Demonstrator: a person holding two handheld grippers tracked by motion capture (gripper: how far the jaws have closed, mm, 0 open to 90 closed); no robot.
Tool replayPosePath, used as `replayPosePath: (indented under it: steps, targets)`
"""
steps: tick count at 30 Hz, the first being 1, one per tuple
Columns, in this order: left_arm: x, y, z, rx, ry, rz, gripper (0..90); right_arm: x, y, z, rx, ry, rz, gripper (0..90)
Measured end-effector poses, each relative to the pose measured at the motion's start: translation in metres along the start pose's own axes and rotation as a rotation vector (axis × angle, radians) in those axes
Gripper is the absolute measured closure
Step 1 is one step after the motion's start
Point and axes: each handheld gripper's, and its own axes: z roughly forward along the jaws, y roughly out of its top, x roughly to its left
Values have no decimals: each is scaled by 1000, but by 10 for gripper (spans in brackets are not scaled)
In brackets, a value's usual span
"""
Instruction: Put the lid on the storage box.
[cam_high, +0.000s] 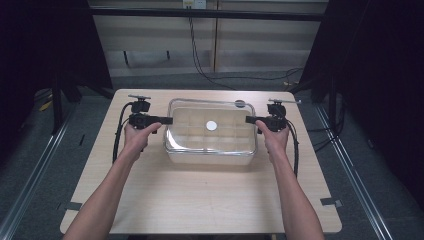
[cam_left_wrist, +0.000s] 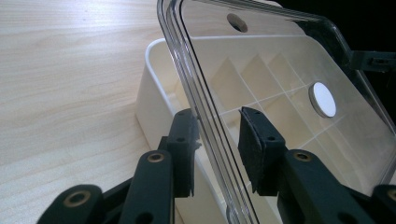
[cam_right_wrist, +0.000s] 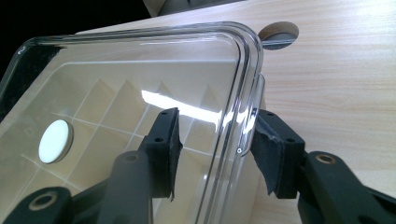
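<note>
A clear lid (cam_high: 210, 127) lay over a cream box (cam_high: 210, 156) on the counter (cam_high: 200, 200), nearer the far edge than the near one and about midway between the left and right edges. In the high view the lid sat slightly askew on the box, its far edge standing a little beyond the box's far wall. A white disc (cam_high: 211, 125) sat at the middle of the lid, and a round hole (cam_high: 240, 104) showed near its far right corner. Through the lid the box's grid of dividers (cam_left_wrist: 261, 93) could be seen. The left gripper (cam_high: 167, 120) reached in from the left end of the lid, and the right gripper (cam_high: 248, 119) from the right end, each held in a hand. In the left gripper view the fingers (cam_left_wrist: 254, 140) straddled the lid's rim with a gap on either side, not pressing on it. In the right gripper view the fingers (cam_right_wrist: 163, 140) likewise stood apart around the lid's rim near its corner; the outer pad looked close to the rim, but whether it touched could not be told. A round hole (cam_right_wrist: 279, 32) in the counter showed beyond that corner.
</note>
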Motion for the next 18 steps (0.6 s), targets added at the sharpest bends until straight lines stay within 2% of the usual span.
replayPosePath:
  steps: [5, 8, 10, 11, 13, 18]
  targets:
    - [2, -1, 3, 10, -5, -15, 656, 0, -1, 3, 10, -19, 5, 526]
    - [3, -3, 5, 0, -4, -30, 651, 0, -2, 4, 14, -29, -5, 520]
    - [5, -3, 6, 18, -9, -17, 645, -1, -4, 6, 15, -29, 1, 520]
    - [6, -3, 7, 11, -7, -20, 643, -3, -5, 6, 13, -23, 11, 523]
    - [7, -5, 9, 11, -11, -34, 637, -5, -7, 8, 19, -17, 28, 521]
    - [11, -8, 12, 8, -29, -65, 625, -5, -9, 11, 14, -21, 21, 511]
